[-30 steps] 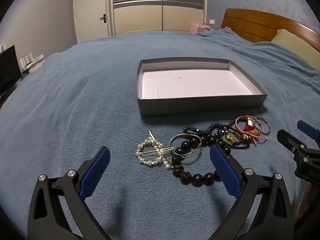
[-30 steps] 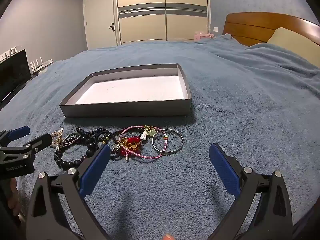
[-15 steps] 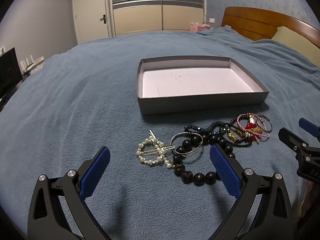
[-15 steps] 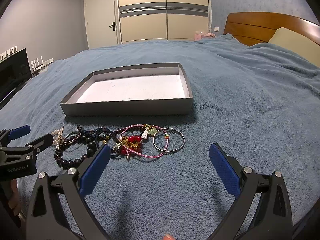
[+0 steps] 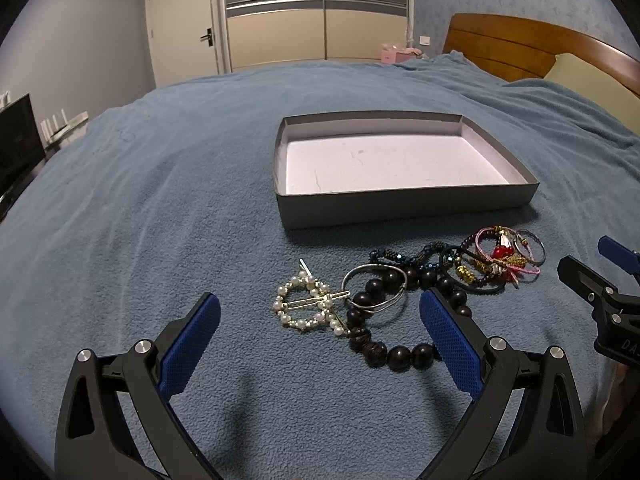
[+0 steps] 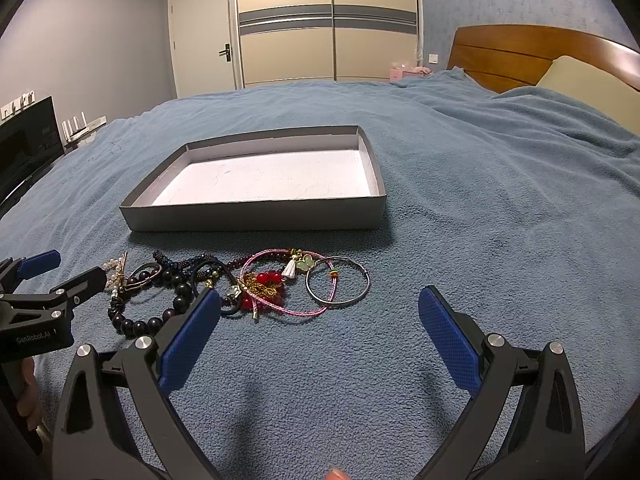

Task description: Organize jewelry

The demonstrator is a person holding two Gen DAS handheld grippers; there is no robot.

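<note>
A row of jewelry lies on the blue bedspread in front of an empty grey box (image 5: 404,207) (image 6: 256,218). From the left: a pearl hair clip (image 5: 306,304), a thin silver bangle (image 5: 374,287), a black bead bracelet (image 5: 396,354) (image 6: 138,322), dark beaded bands (image 5: 434,256), a pink cord bracelet with red beads (image 6: 276,290) (image 5: 502,252), and a silver bangle (image 6: 338,284). My left gripper (image 5: 320,328) is open and empty just short of the pearl clip. My right gripper (image 6: 320,324) is open and empty, near the pink bracelet and silver bangle.
The bedspread (image 5: 140,200) spreads wide to the left and right of the box. A wooden headboard (image 6: 532,56) and pillow (image 6: 592,84) are at the right. A wardrobe (image 6: 328,20) and door stand behind. A dark screen (image 6: 24,144) is at the left.
Both grippers have drawn back and risen slightly, so the jewelry and box sit a little farther off. Both stay open and nothing on the bed has moved.
</note>
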